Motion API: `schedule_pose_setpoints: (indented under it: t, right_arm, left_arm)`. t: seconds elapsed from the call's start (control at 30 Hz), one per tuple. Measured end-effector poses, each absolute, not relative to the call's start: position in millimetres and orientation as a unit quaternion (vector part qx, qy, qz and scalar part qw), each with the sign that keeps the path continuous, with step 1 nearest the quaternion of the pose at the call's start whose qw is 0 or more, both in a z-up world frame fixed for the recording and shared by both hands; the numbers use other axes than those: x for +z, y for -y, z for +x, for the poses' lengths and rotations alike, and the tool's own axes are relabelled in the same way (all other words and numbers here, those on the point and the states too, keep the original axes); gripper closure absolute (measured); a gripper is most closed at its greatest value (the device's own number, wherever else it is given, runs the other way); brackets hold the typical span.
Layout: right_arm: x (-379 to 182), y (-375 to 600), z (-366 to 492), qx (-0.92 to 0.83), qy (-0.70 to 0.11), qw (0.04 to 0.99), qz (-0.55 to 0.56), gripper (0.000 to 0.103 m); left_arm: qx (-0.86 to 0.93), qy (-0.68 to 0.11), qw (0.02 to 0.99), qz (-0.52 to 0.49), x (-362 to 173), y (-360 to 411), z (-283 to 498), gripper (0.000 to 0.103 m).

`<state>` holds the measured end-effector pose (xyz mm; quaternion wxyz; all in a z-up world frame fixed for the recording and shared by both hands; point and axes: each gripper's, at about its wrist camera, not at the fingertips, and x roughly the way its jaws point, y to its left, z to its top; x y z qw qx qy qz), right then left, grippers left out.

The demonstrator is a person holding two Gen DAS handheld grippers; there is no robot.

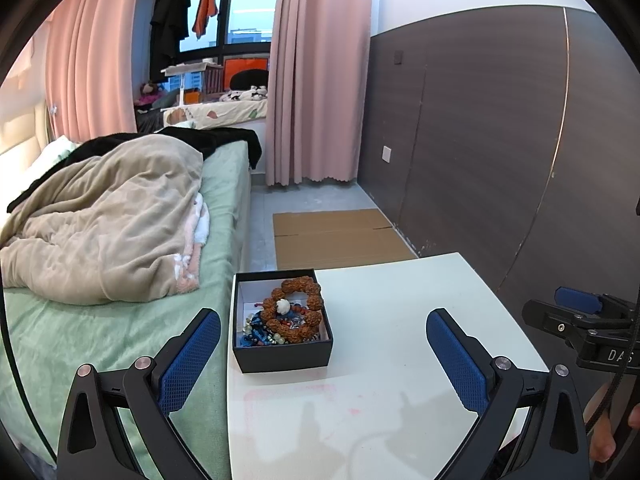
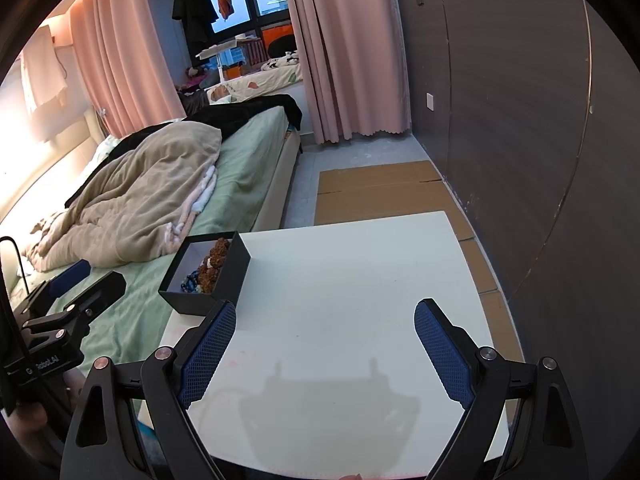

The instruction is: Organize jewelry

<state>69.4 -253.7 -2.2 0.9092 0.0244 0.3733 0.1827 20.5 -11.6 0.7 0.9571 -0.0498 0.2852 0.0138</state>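
Bedroom with pink curtains (image 1: 316, 80) and a green bed (image 1: 120, 320); low in both frames stands a white table (image 1: 400, 340). On its left edge, beside the bed, sits an open black box (image 1: 280, 354), lower centre of the left view, its long axis running away from the camera. Inside lies a brown bead bracelet (image 1: 298, 312) atop smaller blue and pale beads (image 1: 256, 332). Left gripper (image 1: 323, 356) is spread wide, empty, its blue pads either side of the box without touching. Right gripper (image 2: 325, 344) is likewise released, holding nothing, over bare tabletop right of the box
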Motion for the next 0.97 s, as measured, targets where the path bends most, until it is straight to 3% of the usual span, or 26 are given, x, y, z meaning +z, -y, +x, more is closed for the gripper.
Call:
schedule_pose_setpoints:
  t: [0.97]
  right_arm:
    - [-10,265,76,0.176,-0.381,0.907,0.017,0.012]
  left_arm:
    - [0.015,-0.289,0.956,-0.046,1,14,23,0.0]
